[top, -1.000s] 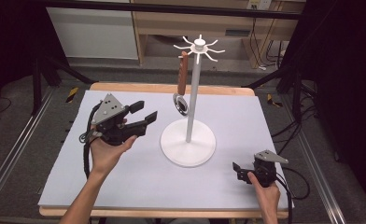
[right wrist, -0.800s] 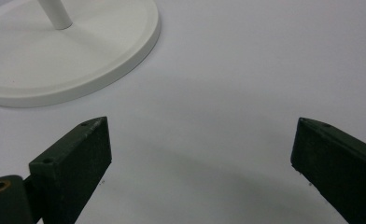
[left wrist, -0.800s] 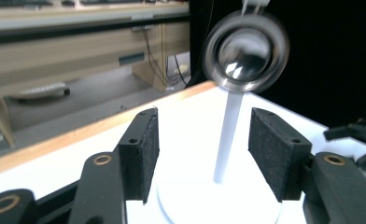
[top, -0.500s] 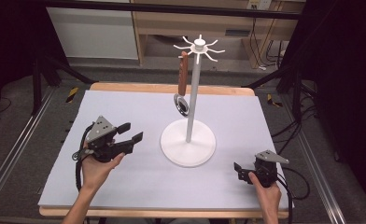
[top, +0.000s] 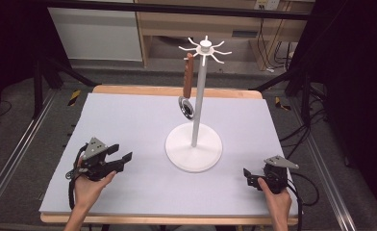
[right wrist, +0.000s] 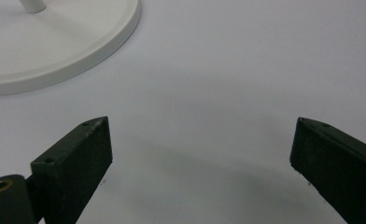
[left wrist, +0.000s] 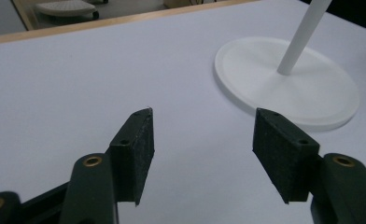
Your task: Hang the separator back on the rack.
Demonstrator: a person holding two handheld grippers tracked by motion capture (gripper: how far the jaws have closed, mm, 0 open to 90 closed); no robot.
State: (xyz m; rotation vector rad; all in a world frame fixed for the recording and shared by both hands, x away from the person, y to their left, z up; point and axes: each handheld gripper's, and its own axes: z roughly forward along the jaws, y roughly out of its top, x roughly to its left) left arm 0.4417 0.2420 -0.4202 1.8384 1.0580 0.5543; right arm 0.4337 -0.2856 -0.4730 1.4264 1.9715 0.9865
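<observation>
- high view: the left tongs sit low over the near-left part of the desk, held in the person's left hand. their jaws are opening, with nothing between them, and they point toward the white stand, near its round base but apart from it.
- high view: the stand is upright in the middle of the desk. a spoon with a brown handle hangs from one hook of its top, bowl downward, just beside the pole.
- high view: the right tongs rest at the near-right of the desk in the right hand, well apart from the spoon and near the edge of the stand's base.
- left gripper view: the left tongs show two black pads standing well apart over bare desk. the stand's base and the foot of its pole lie ahead to the right.
- right gripper view: the right tongs are spread wide and hold nothing, with only desk surface between the pads. the rim of the stand's base lies at the upper left.
</observation>
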